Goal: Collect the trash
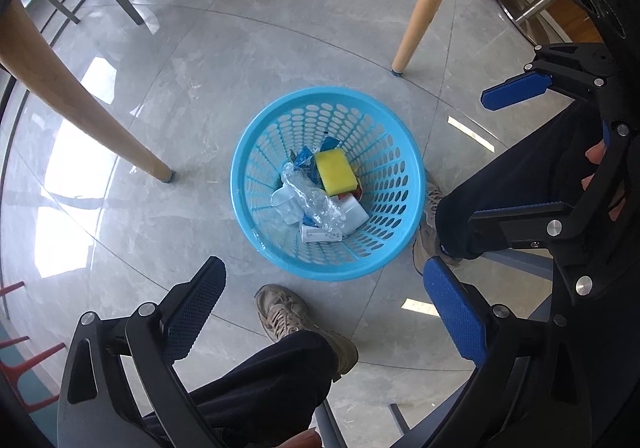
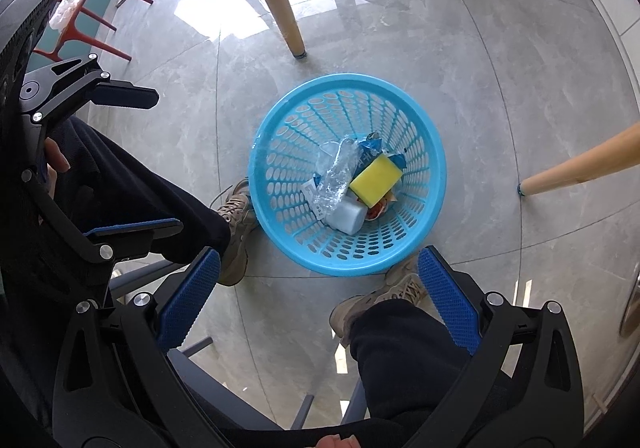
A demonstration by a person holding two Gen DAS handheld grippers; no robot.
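Nearest the lens in the left wrist view, the left tool (image 1: 324,300) stood wide open with nothing between its two fingers, one dark pad at lower left and one blue pad at lower right, hanging above the grey tiled floor (image 1: 168,95). Under it were the person's dark trouser legs and a tan shoe (image 1: 288,314), planted just short of a blue basket (image 1: 256,236) that sat on the floor between wooden legs (image 1: 424,3) of furniture. The trash lay at the bottom of the basket: a yellow sponge (image 1: 335,172) on top, a crumpled clear plastic bottle (image 1: 310,199) beside it, a white container (image 1: 354,213) and a torn blue wrapper (image 1: 304,157) partly under them. At the right edge of the same view the right tool (image 1: 478,155) was also spread open and empty, a hand gripping its handle. From the right wrist view, the right tool (image 2: 320,288) showed its blue pads (image 2: 448,296) well apart and bare, above the basket (image 2: 434,207) and the second shoe (image 2: 384,296), which touched the basket's rim. The sponge (image 2: 376,180) lay tilted across the other pieces. A red chair (image 2: 96,15) stood far off at upper left.
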